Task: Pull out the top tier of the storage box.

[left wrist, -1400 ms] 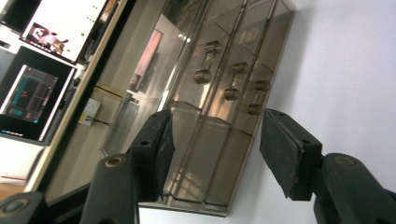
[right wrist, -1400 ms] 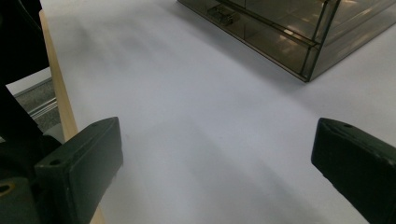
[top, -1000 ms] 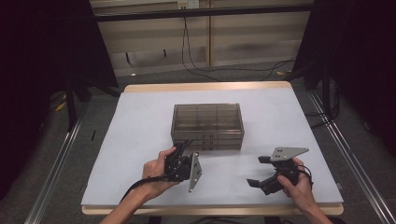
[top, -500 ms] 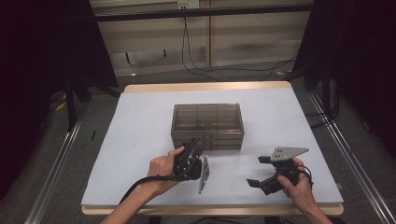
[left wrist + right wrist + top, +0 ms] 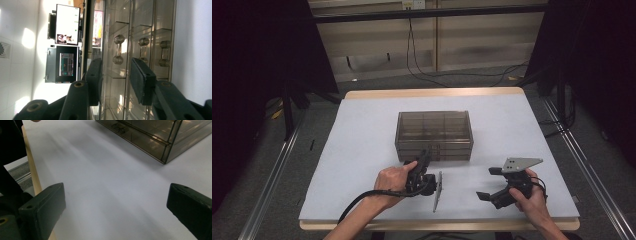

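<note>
A smoked transparent drawer box (image 5: 434,135) stands in the middle of the white table (image 5: 362,145). My left gripper (image 5: 424,157) is rolled on its side, its tips close to the box's front low left. In the left gripper view the jaws stand a little apart with nothing between them, my left gripper (image 5: 117,80) facing the clear drawer handles (image 5: 118,49) just ahead. My right gripper (image 5: 488,183) rests open near the front right, apart from the box. In the right gripper view the box (image 5: 155,135) lies far ahead of the wide-open jaws.
A wooden edge (image 5: 432,93) borders the table at the back. Cables (image 5: 447,75) lie on the floor behind it. Metal rails (image 5: 584,170) run along both sides. White table surface (image 5: 107,190) stretches between my right gripper and the box.
My left gripper has moved right and forward up to the box's front, staying rolled on its side. The right gripper has stayed where it was.
</note>
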A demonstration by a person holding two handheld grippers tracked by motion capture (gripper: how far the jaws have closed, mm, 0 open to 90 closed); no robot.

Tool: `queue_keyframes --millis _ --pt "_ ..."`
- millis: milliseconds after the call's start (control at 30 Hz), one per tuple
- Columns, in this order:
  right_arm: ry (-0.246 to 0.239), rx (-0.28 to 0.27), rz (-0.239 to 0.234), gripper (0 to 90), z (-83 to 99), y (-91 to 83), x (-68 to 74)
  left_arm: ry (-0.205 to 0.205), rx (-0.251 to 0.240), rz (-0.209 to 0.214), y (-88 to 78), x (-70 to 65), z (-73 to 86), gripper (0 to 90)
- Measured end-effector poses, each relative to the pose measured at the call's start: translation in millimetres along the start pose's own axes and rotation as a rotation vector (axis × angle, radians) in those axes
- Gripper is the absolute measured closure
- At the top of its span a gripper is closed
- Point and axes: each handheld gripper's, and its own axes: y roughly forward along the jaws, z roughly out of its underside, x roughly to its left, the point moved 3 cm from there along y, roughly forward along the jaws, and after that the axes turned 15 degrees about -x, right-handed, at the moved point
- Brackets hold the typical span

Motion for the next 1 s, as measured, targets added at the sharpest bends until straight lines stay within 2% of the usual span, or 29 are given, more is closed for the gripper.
queue_keyframes --millis 67,100,133,167,233,400,467,500,533,633,667,700,733,767,800,933,967,1000 --pt "0.000 0.001 0.000 1.9 0.0 0.0 0.3 0.025 0.013 -0.011 1.1 -1.4 -0.1 65.6" --pt "0.000 0.001 0.001 1.8 0.0 0.1 0.2 0.010 0.024 -0.002 3.3 -3.4 0.9 66.0" --pt "0.000 0.001 0.000 1.9 0.0 0.0 0.2 0.030 0.032 -0.006 4.7 -2.5 1.4 66.6" --pt "0.000 0.001 0.000 1.9 0.0 0.1 0.1 0.004 0.031 -0.018 6.4 -4.4 2.4 67.5" --pt "-0.001 0.000 -0.001 1.9 0.0 0.3 -0.3 0.036 0.053 -0.007 8.8 -4.3 2.3 69.4" --pt "0.000 0.000 -0.001 1.9 -0.1 0.0 0.0 0.033 0.062 -0.028 12.4 -7.6 1.2 72.4" --pt "0.000 -0.001 -0.001 1.9 -0.1 0.0 -0.3 0.054 0.062 -0.042 13.4 -7.0 0.3 72.3" --pt "0.000 0.000 -0.001 1.9 -0.1 0.0 -0.1 0.060 0.063 -0.033 15.1 -5.7 -0.1 72.3" --pt "0.000 0.000 -0.002 1.8 0.0 0.0 0.3 0.048 0.068 -0.036 15.7 -7.3 0.4 72.3" --pt "0.000 -0.001 -0.001 1.9 -0.1 -0.2 0.1 0.055 0.081 -0.042 17.4 -7.1 0.2 73.2" --pt "0.000 -0.001 -0.001 1.9 -0.1 -0.2 0.1 0.064 0.085 -0.028 18.4 -6.7 -0.3 73.2" --pt "0.000 -0.001 -0.002 1.8 -0.1 0.0 0.0 0.065 0.094 -0.051 20.1 -8.0 -0.3 73.1" --pt "-0.001 0.000 -0.003 1.8 -0.1 0.1 0.1 0.056 0.101 -0.035 21.1 -7.4 -0.4 73.1" --pt "0.000 0.000 -0.003 1.9 -0.1 0.1 0.2 0.057 0.105 -0.040 21.9 -7.4 -0.5 73.2" --pt "0.000 -0.001 -0.004 1.9 -0.1 0.1 0.2 0.071 0.100 -0.049 23.1 -7.0 -0.9 73.9" --pt "0.000 -0.003 -0.003 1.8 -0.1 -0.3 0.2 0.071 0.112 -0.040 23.5 -11.4 -1.0 79.4" --pt "0.001 -0.002 -0.003 1.8 0.0 -0.2 0.0 0.091 0.116 -0.051 24.9 -10.3 -1.7 79.5" --pt "0.000 -0.001 -0.002 1.8 0.0 -0.1 0.0 0.075 0.119 -0.046 25.2 -10.8 -1.4 80.4"
